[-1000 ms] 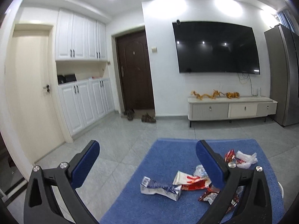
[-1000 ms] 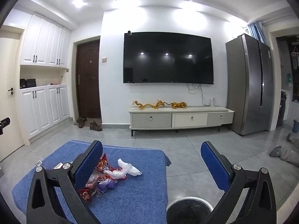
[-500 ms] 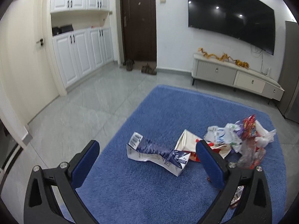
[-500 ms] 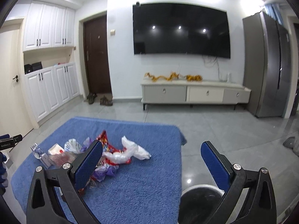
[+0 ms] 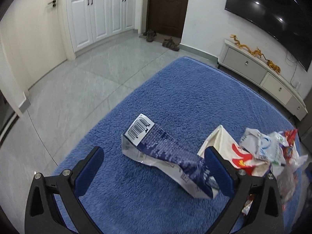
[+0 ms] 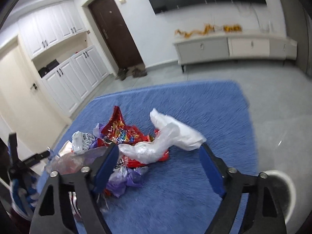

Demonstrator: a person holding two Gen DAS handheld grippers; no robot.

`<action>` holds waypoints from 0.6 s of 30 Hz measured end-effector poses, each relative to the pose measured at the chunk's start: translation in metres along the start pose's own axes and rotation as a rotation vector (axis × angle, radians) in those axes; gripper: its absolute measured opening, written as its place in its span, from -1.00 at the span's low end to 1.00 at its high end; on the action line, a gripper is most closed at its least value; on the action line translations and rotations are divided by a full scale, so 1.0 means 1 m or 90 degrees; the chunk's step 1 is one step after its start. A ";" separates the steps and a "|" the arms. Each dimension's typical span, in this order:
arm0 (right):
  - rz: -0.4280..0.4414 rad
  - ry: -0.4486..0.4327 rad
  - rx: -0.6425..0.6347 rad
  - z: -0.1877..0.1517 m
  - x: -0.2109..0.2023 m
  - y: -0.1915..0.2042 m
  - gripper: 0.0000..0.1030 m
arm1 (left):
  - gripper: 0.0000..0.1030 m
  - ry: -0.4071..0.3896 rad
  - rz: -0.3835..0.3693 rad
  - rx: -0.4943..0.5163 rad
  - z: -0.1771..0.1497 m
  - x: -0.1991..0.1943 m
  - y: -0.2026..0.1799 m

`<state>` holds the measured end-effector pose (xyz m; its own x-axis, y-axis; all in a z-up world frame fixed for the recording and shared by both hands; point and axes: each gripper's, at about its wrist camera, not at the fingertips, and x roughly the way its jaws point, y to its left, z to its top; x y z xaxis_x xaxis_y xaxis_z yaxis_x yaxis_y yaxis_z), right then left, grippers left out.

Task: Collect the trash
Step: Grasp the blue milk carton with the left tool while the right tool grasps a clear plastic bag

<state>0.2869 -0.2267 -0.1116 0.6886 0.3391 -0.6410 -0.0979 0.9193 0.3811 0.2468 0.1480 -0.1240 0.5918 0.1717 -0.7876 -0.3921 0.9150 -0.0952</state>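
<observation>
Trash lies in a heap on a blue rug. In the left wrist view a flattened blue and white carton with a barcode lies between the fingers of my open left gripper, with a white and red wrapper and crumpled bags to its right. In the right wrist view my open right gripper hovers over a clear white plastic bag and a red snack bag; purple wrappers lie under the left finger. Both grippers are empty.
A white-rimmed bin stands at the rug's right edge on the grey tile floor. White cabinets, a dark door with shoes and a TV console line the walls.
Both grippers have tilted down and moved closer to the rug. The carton now lies between the left fingers, and the plastic bag between the right fingers. Both stayed open.
</observation>
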 end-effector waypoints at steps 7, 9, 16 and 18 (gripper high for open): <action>0.011 0.040 0.041 0.002 0.047 -0.006 0.30 | 1.00 0.055 -0.045 -0.046 -0.001 0.025 0.007; 0.013 0.042 0.050 0.003 0.055 -0.006 0.21 | 1.00 0.069 -0.058 -0.063 0.000 0.030 0.008; 0.026 0.051 0.061 0.013 0.073 -0.009 -0.02 | 0.80 0.079 -0.060 -0.054 0.002 0.044 -0.001; 0.029 0.050 0.059 0.015 0.074 -0.008 -0.21 | 0.63 0.073 -0.063 -0.052 0.003 0.042 0.001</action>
<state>0.3492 -0.2116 -0.1524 0.6266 0.3974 -0.6705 -0.0585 0.8818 0.4680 0.2735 0.1576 -0.1553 0.5477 0.0350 -0.8359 -0.3946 0.8918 -0.2212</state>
